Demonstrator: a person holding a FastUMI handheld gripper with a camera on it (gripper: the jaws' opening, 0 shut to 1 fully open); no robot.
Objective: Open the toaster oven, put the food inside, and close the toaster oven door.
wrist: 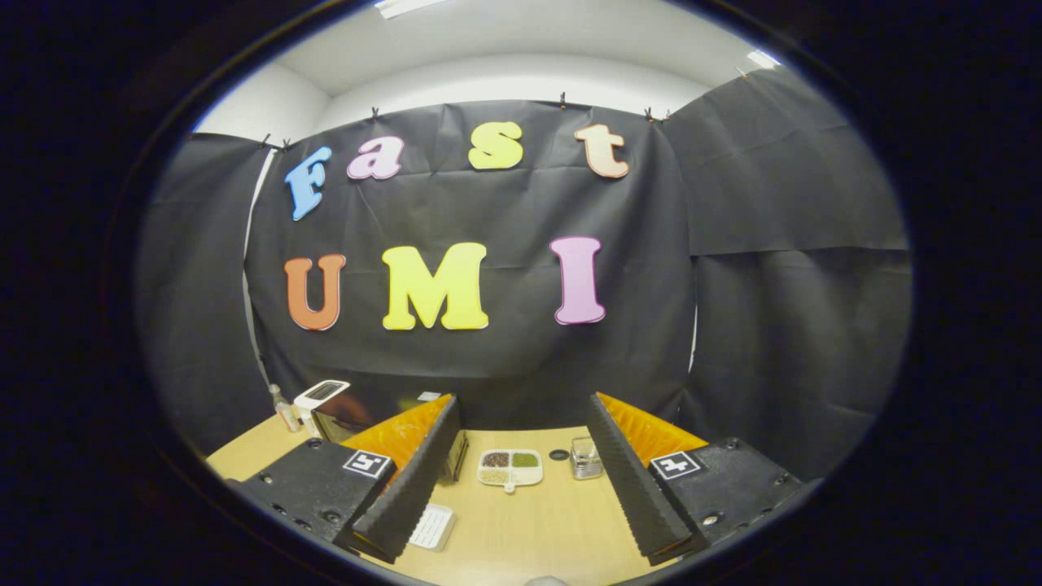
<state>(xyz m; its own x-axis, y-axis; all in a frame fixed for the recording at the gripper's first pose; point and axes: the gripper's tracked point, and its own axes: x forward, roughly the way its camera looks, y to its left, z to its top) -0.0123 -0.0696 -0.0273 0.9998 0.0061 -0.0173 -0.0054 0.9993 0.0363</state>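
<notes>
Tool (521,480): fingers spread wide, holding nothing, above the worktop (529,529)
Dish (510,469): divided, between the fingers, beyond them
Oven (346,419): far left, door closed
Glass (585,457): beside dish

A small glass jar (585,457) and a dark round disc (558,455) sit on the wooden table (529,529).

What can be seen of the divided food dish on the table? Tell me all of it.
The divided dish is a small pale tray with rounded corners, split into compartments holding dark brown, green and pale grainy fillings; a small tab sticks out of its near edge. It lies flat on the wooden table, beyond the open gripper, between the lines of its jaws. A clear glass container stands apart beside it. Nothing touches it.
</notes>
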